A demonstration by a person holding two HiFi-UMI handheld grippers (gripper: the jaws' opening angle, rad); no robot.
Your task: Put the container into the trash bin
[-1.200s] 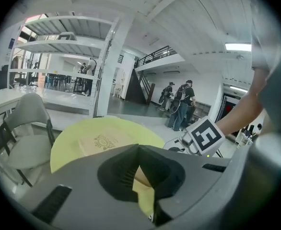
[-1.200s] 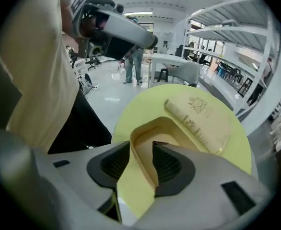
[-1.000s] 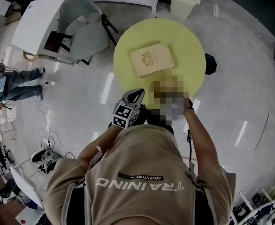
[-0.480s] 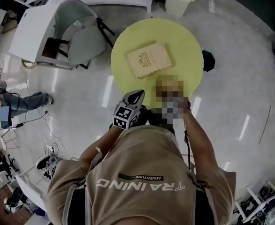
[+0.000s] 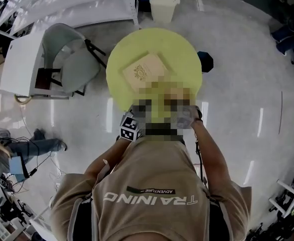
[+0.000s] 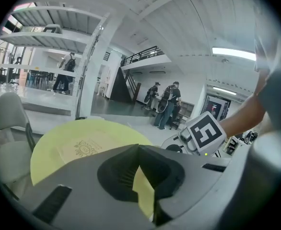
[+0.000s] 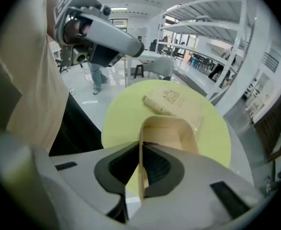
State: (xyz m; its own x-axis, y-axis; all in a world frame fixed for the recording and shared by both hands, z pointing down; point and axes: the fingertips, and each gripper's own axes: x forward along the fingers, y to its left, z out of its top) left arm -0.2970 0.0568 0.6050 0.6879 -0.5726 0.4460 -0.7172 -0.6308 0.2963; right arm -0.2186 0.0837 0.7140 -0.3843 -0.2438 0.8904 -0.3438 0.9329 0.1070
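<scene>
1. The right gripper [image 7: 141,150], read in its own view: the jaws are clamped on one thin side wall of the container [image 7: 171,131], a beige open-topped box. The wall stands edge-on between the dark pads [image 7: 159,166].
2. The container is held over the near part of the round yellow table [image 7: 121,114]. Whether its base touches the top is unclear, since the head view is masked at this spot.
3. The left gripper [image 6: 138,150]: its own view shows the jaw tips together with nothing held. The right gripper view shows its body raised at upper left, apart from the container.
4. The marker cube [image 6: 205,134] of the right gripper appears only in the left gripper view, to the right of the left jaws.
5. The flat box [image 5: 146,70], printed with an emblem, lies on the table beyond the container and apart from it. All three views show it.
6. The chair [image 5: 69,59] stands on the floor left of the table in the head view.
7. The trash bin [image 5: 163,6], pale and lidded, stands on the floor past the table's far edge, well apart from the container; the head view alone shows it
</scene>
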